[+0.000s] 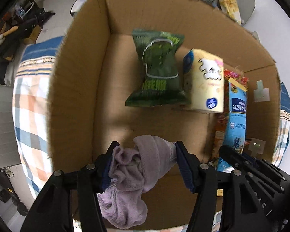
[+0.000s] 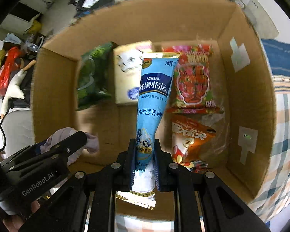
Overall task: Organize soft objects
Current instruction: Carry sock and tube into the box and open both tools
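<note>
My left hand-held gripper (image 1: 145, 162) pinching purple cloth (image 1: 133, 177) over cardboard box (image 1: 71, 100). My right hand-held gripper (image 2: 144, 154) clamped on blue pouch (image 2: 152, 100) above box. Green bag (image 1: 158, 69), cream packet (image 1: 205, 81) on box floor.

In the box (image 2: 54, 89), along the far wall, left to right: leaf pack (image 2: 92, 79); tissue pack (image 2: 129, 77); snack bag (image 2: 195, 81); nearer, before the snack bag, a second bag (image 2: 191, 139); box sits on a checked cloth (image 1: 31, 104).
</note>
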`<move>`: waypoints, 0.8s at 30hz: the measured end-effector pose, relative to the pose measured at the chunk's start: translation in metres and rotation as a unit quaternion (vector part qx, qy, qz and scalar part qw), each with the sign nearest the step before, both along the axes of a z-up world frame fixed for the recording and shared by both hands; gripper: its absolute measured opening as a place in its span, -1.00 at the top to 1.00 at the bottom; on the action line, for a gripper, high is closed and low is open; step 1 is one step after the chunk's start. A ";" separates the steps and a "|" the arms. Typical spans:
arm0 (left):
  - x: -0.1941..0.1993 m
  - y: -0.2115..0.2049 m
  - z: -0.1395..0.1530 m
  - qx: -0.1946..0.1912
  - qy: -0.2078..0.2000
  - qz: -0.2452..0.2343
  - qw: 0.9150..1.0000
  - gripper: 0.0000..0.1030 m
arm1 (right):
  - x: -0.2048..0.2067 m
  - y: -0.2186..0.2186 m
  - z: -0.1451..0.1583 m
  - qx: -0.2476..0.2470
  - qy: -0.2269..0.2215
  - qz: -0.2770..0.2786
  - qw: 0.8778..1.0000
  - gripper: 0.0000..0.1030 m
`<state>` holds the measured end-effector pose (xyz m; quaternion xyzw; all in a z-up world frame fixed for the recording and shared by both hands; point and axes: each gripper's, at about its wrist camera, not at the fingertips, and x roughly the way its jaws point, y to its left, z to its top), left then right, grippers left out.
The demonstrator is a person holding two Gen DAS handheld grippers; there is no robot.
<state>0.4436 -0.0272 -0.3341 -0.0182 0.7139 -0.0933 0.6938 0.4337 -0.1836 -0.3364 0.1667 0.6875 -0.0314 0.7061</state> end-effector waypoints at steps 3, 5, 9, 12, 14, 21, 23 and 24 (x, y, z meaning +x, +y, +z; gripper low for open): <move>-0.002 -0.001 -0.008 0.000 0.005 -0.001 1.000 -0.11 | -0.001 0.000 -0.011 0.004 0.005 0.001 1.000 0.66; -0.002 -0.003 -0.011 0.000 0.009 -0.002 1.000 -0.12 | -0.001 0.002 -0.016 0.006 0.004 0.006 1.000 0.66; 0.000 -0.006 -0.015 0.001 0.021 -0.001 1.000 -0.17 | 0.000 0.007 -0.022 0.007 0.006 0.020 1.000 0.64; 0.000 -0.005 -0.014 0.011 0.018 -0.004 1.000 -0.18 | 0.001 0.008 -0.027 0.008 0.011 0.027 1.000 0.59; -0.002 -0.005 -0.012 0.012 0.013 -0.006 1.000 -0.23 | 0.001 0.008 -0.029 0.005 0.011 0.030 0.999 0.51; -0.011 -0.012 0.008 0.029 -0.014 -0.017 0.999 -0.66 | -0.003 0.010 -0.019 -0.006 0.009 0.037 0.999 0.28; -0.016 -0.013 0.018 0.037 -0.031 -0.018 0.999 -0.76 | -0.007 0.004 -0.014 -0.011 0.004 0.037 0.999 0.23; -0.018 -0.013 0.022 0.038 -0.038 -0.018 0.998 -0.76 | -0.010 0.001 -0.011 -0.016 0.002 0.038 0.999 0.18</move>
